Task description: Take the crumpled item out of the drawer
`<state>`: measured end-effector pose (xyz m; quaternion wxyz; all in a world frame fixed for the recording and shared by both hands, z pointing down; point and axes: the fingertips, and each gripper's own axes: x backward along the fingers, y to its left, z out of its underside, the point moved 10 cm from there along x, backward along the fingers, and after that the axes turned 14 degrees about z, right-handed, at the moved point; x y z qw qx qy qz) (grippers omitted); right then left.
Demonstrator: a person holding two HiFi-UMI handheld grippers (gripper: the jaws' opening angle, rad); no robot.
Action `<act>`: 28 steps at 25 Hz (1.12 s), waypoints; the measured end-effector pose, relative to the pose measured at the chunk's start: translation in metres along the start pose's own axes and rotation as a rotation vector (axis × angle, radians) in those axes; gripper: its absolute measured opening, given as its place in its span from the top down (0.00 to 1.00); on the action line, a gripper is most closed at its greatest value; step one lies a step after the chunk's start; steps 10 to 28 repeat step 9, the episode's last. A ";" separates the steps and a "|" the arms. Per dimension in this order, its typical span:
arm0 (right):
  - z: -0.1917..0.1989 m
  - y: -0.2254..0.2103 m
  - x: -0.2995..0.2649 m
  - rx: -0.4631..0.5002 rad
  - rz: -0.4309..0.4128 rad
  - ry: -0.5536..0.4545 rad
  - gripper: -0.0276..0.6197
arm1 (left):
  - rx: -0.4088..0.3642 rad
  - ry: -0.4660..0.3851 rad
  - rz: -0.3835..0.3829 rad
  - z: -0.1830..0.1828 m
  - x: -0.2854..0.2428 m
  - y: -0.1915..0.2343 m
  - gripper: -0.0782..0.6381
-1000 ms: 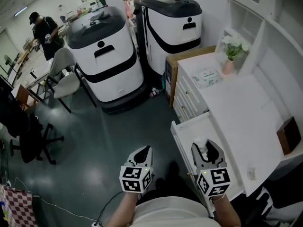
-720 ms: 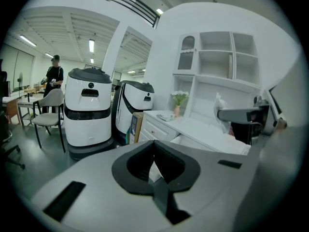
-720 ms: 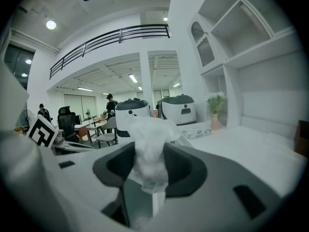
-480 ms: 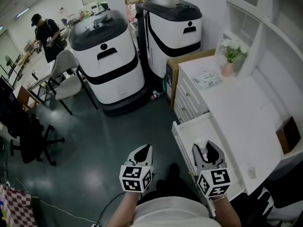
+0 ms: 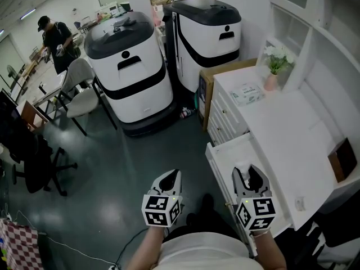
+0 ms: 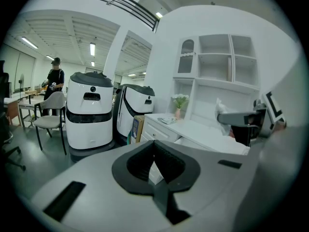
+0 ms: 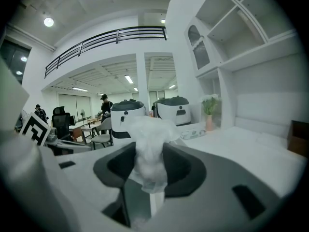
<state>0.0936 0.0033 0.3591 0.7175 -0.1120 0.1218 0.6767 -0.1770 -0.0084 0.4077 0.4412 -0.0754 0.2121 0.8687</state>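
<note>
In the right gripper view a crumpled white item [image 7: 147, 129] is pinched between the dark pads, so my right gripper [image 7: 150, 148] is shut on it. From the head view the same gripper [image 5: 249, 173] hovers over the near end of the open white drawer [image 5: 216, 159], and the crumpled item [image 5: 242, 170] pokes out of its tips. My left gripper [image 5: 169, 179] hangs over the dark floor, left of the drawer. Its jaws [image 6: 154, 144] meet at the tips with nothing in them. The left gripper view also catches the right gripper [image 6: 244, 120] at the right.
The drawer belongs to a white desk [image 5: 281, 122] that carries a small plant [image 5: 275, 61], a tissue pack [image 5: 246, 93] and a brown box [image 5: 343, 161]. Two large white-and-black machines [image 5: 132, 66] [image 5: 205, 32] stand beyond. A chair [image 5: 79, 94] and a person [image 5: 53, 38] are at the far left.
</note>
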 end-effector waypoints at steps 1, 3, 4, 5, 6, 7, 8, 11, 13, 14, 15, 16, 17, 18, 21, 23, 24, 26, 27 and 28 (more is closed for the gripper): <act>0.000 -0.001 0.000 -0.001 0.004 -0.001 0.69 | 0.001 -0.002 -0.001 0.000 0.000 0.000 0.90; 0.001 -0.003 0.000 -0.003 0.010 -0.001 0.69 | 0.000 -0.005 -0.002 0.000 0.000 0.000 0.90; 0.001 -0.004 0.000 -0.005 0.012 0.000 0.69 | 0.000 -0.005 -0.001 0.000 0.000 0.000 0.90; 0.002 -0.004 -0.001 -0.008 0.014 0.001 0.69 | -0.001 -0.006 -0.001 0.000 0.000 0.000 0.90; 0.002 -0.005 -0.001 -0.010 0.015 0.002 0.69 | -0.002 -0.005 0.000 0.000 0.000 0.001 0.90; 0.002 -0.005 -0.001 -0.013 0.016 0.002 0.69 | -0.003 -0.005 0.001 0.000 0.000 0.001 0.90; 0.002 -0.005 -0.001 -0.014 0.017 0.001 0.69 | -0.003 -0.005 0.003 -0.001 0.000 0.001 0.90; 0.002 -0.005 -0.001 -0.016 0.017 0.000 0.69 | -0.004 -0.005 0.004 -0.001 0.000 0.001 0.90; 0.002 -0.005 -0.001 -0.016 0.017 0.000 0.69 | -0.004 -0.005 0.004 -0.001 0.000 0.001 0.90; 0.002 -0.005 -0.001 -0.016 0.017 0.000 0.69 | -0.004 -0.005 0.004 -0.001 0.000 0.001 0.90; 0.002 -0.005 -0.001 -0.016 0.017 0.000 0.69 | -0.004 -0.005 0.004 -0.001 0.000 0.001 0.90; 0.002 -0.005 -0.001 -0.016 0.017 0.000 0.69 | -0.004 -0.005 0.004 -0.001 0.000 0.001 0.90; 0.002 -0.005 -0.001 -0.016 0.017 0.000 0.69 | -0.004 -0.005 0.004 -0.001 0.000 0.001 0.90; 0.002 -0.005 -0.001 -0.016 0.017 0.000 0.69 | -0.004 -0.005 0.004 -0.001 0.000 0.001 0.90; 0.002 -0.005 -0.001 -0.016 0.017 0.000 0.69 | -0.004 -0.005 0.004 -0.001 0.000 0.001 0.90; 0.002 -0.005 -0.001 -0.016 0.017 0.000 0.69 | -0.004 -0.005 0.004 -0.001 0.000 0.001 0.90; 0.002 -0.005 -0.001 -0.016 0.017 0.000 0.69 | -0.004 -0.005 0.004 -0.001 0.000 0.001 0.90; 0.002 -0.005 -0.001 -0.016 0.017 0.000 0.69 | -0.004 -0.005 0.004 -0.001 0.000 0.001 0.90; 0.002 -0.005 -0.001 -0.016 0.017 0.000 0.69 | -0.004 -0.005 0.004 -0.001 0.000 0.001 0.90; 0.002 -0.005 -0.001 -0.016 0.017 0.000 0.69 | -0.004 -0.005 0.004 -0.001 0.000 0.001 0.90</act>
